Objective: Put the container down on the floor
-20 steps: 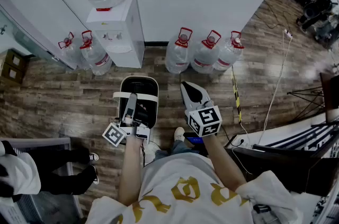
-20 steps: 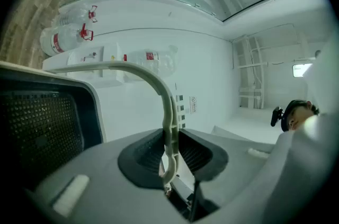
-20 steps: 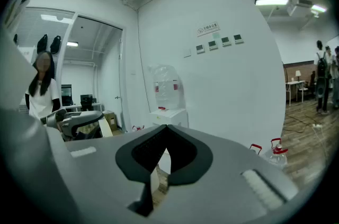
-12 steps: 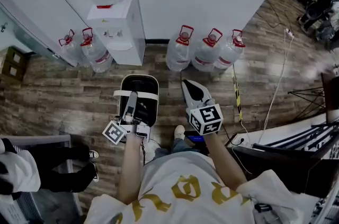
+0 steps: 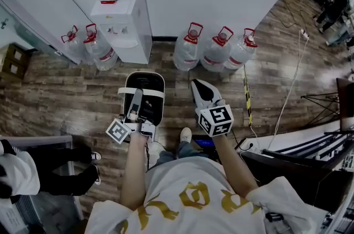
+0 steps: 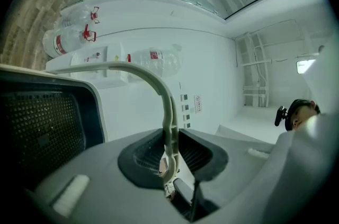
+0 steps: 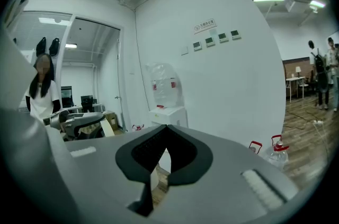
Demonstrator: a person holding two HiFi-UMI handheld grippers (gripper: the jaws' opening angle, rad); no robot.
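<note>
A dark container point(image 5: 150, 107) with a white rim hangs over the wooden floor in front of my legs. Its pale bail handle point(image 5: 141, 93) crosses the top. My left gripper point(image 5: 136, 100) is shut on that handle. In the left gripper view the handle point(image 6: 157, 91) arches up out of the closed jaws, beside the container's dark mesh wall point(image 6: 39, 130). My right gripper point(image 5: 201, 92) hovers to the right of the container, shut and empty. In its own view the right gripper point(image 7: 167, 134) has its pads touching, with nothing between them.
A white water dispenser point(image 5: 125, 25) stands against the wall ahead, flanked by water bottles on the right point(image 5: 188, 53) and left point(image 5: 84, 48). A cable point(image 5: 290, 85) runs over the floor. A second person's legs point(image 5: 61, 172) are at left. Dark furniture point(image 5: 298, 164) is at right.
The container and left gripper have shifted slightly up the head view, away from my body. The right gripper has barely moved.
</note>
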